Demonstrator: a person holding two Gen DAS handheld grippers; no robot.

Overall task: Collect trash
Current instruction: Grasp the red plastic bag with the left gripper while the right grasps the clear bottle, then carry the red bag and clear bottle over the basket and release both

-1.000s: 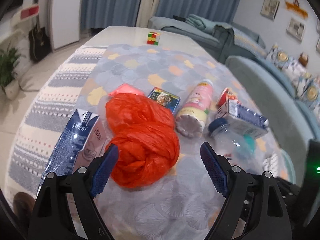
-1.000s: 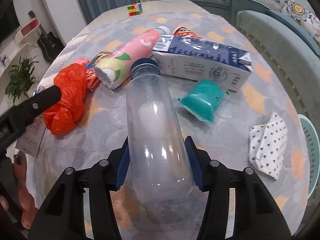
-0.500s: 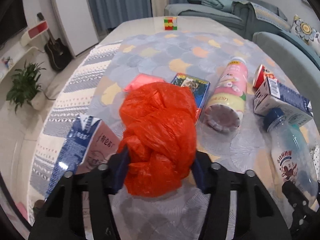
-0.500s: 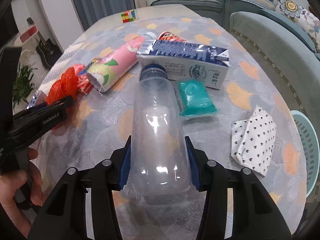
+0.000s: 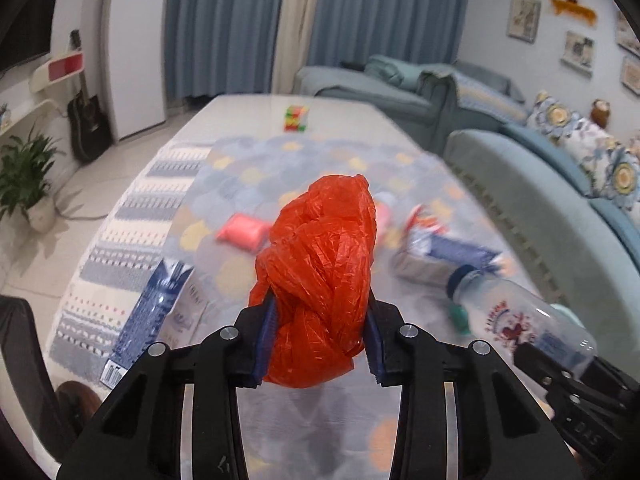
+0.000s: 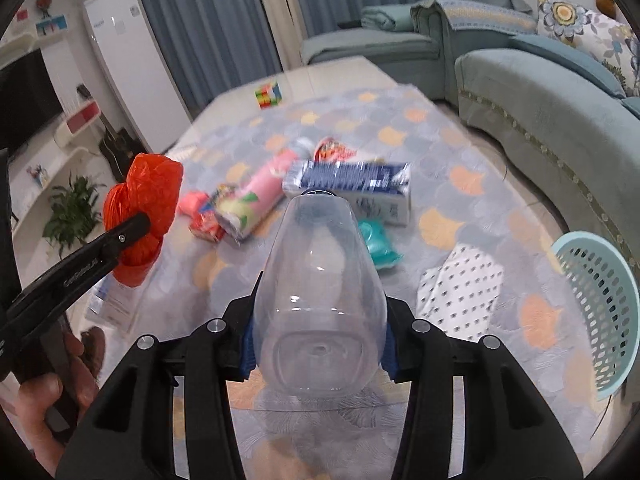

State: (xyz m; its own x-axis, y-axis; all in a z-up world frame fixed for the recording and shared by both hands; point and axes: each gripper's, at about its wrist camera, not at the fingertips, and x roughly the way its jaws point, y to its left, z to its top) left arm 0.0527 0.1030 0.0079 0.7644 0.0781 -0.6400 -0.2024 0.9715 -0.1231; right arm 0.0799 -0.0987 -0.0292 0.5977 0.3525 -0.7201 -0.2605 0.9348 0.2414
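My left gripper (image 5: 320, 340) is shut on a crumpled orange plastic bag (image 5: 320, 280) and holds it above the table; the bag also shows in the right wrist view (image 6: 144, 208). My right gripper (image 6: 318, 348) is shut on a clear plastic bottle (image 6: 320, 300) with a blue cap, lifted off the table; the bottle also shows in the left wrist view (image 5: 520, 320). A light blue basket (image 6: 600, 312) stands at the table's right edge.
On the patterned tablecloth (image 6: 460, 152) lie a blue milk carton (image 6: 352, 184), a pink canister (image 6: 256, 200), a teal packet (image 6: 376, 244), a dotted paper (image 6: 460, 288), a flattened blue carton (image 5: 156, 312), a pink packet (image 5: 242, 234) and a colour cube (image 6: 269, 94). Sofas (image 6: 540, 112) stand to the right.
My left gripper closed on the orange bag and lifted it off the table. My right gripper raised the bottle and tilted it so its base faces the camera.
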